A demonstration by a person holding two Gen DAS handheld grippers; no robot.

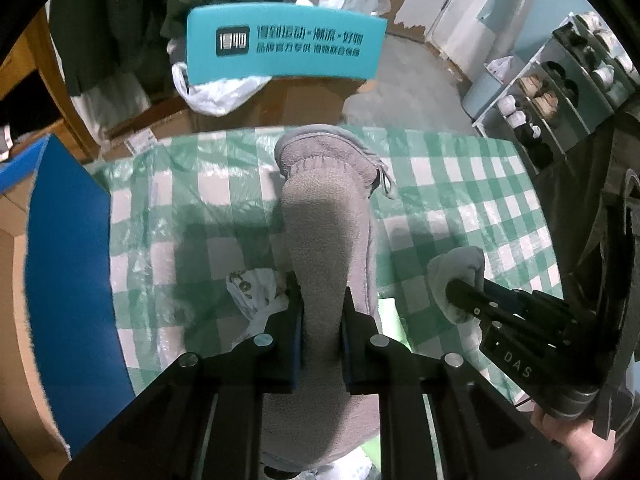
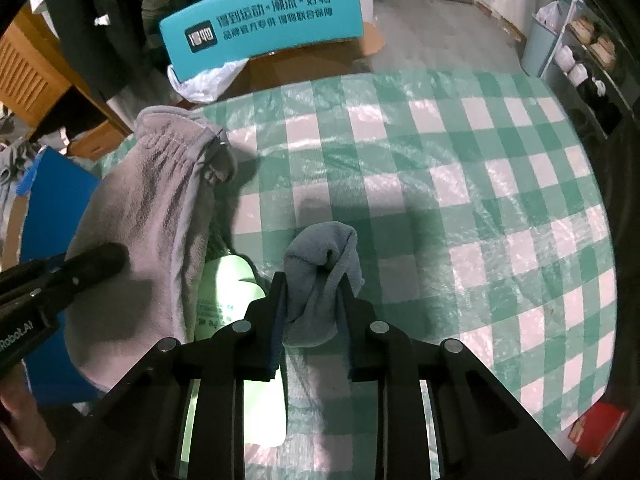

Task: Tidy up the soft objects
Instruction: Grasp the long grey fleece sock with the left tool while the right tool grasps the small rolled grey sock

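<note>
Fleecy grey garment (image 1: 328, 216), stitched elastic waistband, over glossy checked tablecloth (image 1: 460, 200)

The curved teal panel (image 1: 286, 42) behind the checked table carries dark printed Chinese characters in two lines, preceded by a dark square logo block; the individual characters are too distorted to transcribe reliably. The black body of the right gripper (image 1: 460, 298), seen from the left wrist view, bears the pale letters "DAS". The black body of the left gripper (image 2: 102, 258), seen from the right wrist view, bears white lettering reading "Robot.AI". The pale green packet (image 2: 228, 292) shows small print, illegible.
</note>
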